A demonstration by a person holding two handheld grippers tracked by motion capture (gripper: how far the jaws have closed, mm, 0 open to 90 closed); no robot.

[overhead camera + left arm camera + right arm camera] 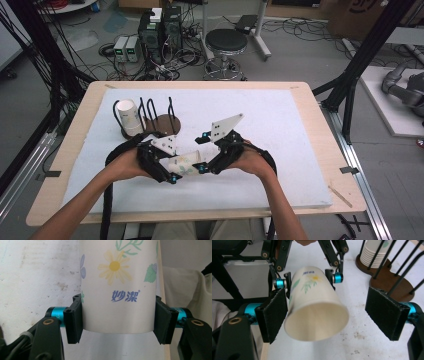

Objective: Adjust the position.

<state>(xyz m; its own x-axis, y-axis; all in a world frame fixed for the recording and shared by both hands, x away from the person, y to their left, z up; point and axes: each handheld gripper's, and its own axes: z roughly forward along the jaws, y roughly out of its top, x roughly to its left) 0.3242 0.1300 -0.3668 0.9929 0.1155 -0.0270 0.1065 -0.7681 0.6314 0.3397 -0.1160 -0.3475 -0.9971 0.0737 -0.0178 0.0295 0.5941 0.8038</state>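
Clutter is sparse on the white table cover [280, 150]: in the upper left of the high view a dark wooden rack [159, 122] with black wire hoops stands just beyond the hands, and a stack of white paper cups [129, 117] sits in its left end. In the right gripper view the same rack and stack appear in the upper right corner, well apart from the jaws.

One loose paper cup [186, 164], printed with flowers and leaves, is held off the table at the lower middle of the high view, lying roughly level between the two grippers. The left gripper [117, 320] is clamped on it near its base; in the left gripper view both black pads press the cup's sides at left and right of the frame. The right gripper [329, 313] has its jaws spread wide around the cup's open mouth: in its own view the left pad [272, 315] lies against or just beside the cup wall, while the right pad stands clear of the rim with a gap of table showing between.

Counted: two grippers, one rack, one stack of cups whose number cannot be told, and one separate cup.

Beyond the table's far edge the floor holds a round black stool [226, 42] and a knot of cables and boxes.
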